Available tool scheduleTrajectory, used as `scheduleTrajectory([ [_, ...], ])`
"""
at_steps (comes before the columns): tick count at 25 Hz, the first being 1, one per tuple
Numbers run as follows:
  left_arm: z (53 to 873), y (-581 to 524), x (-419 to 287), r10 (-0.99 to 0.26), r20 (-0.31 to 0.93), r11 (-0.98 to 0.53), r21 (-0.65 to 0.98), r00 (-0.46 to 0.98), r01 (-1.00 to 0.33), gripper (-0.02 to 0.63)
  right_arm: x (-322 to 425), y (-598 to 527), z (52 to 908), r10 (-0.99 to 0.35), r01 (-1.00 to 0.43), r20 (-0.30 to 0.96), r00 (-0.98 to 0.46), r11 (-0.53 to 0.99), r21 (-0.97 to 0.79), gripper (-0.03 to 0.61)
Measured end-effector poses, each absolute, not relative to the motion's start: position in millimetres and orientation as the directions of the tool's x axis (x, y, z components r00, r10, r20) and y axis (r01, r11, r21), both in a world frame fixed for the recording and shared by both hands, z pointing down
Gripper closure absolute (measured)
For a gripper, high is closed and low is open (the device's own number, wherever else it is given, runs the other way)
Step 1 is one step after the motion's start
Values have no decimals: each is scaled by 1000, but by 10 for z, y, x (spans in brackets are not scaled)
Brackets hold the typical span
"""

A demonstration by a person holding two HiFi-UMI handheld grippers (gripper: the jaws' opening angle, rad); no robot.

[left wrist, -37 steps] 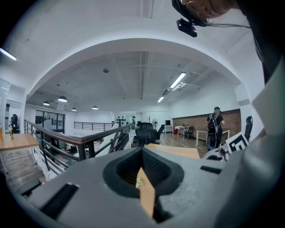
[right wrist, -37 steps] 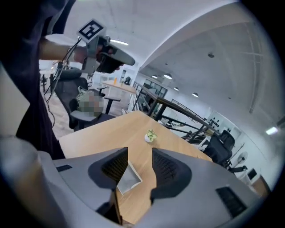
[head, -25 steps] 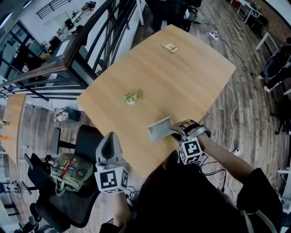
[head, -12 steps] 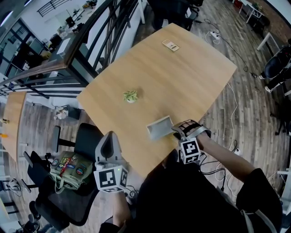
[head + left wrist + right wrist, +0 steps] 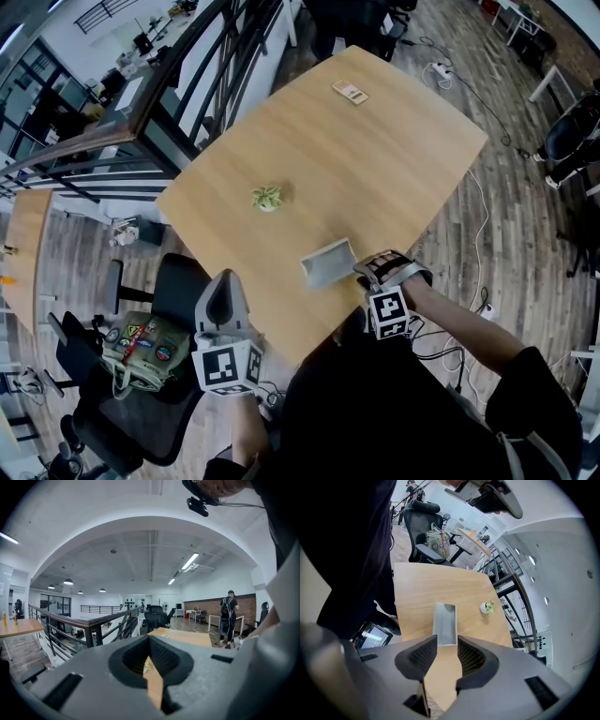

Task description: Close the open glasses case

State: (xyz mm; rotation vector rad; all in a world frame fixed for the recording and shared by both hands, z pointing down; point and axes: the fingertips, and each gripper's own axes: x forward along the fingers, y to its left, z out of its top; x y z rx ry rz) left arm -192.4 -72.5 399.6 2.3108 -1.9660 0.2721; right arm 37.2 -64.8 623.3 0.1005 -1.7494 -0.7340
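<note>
Lining up my right tool (image 5: 446, 641) behind the open glasses case (image 5: 444, 620), jaws just closing but apart, empty; next I tip its lid shut; left tool (image 5: 150, 640) together

A light wood counter (image 5: 375, 159) is spread out ahead of the right tongs (image 5: 370, 270), with a dark plank floor (image 5: 506, 206) beyond it. A black railing (image 5: 206, 66) is seen far ahead of the left tongs (image 5: 223, 281). A black chair (image 5: 173, 286) is placed just beside them. Long ceiling lights (image 5: 190, 560) are lit.
</note>
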Motion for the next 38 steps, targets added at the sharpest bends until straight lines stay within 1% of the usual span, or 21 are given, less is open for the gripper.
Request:
scheduleTrajectory([
  [22,4008,-661,-1951,-966,212,-158,-30,148,-987,614,316,-754,7107,-341,363,917,-207,843,396,455],
  [26,4014,-659,-1922,-964,216,-164,-28,154,-986,614,310,-794,7187,-343,357,919,-197,847,393,465],
  [38,4044,-660,-1880,-961,223,-173,-17,165,-985,614,271,-872,7371,-346,375,921,-179,842,389,468],
])
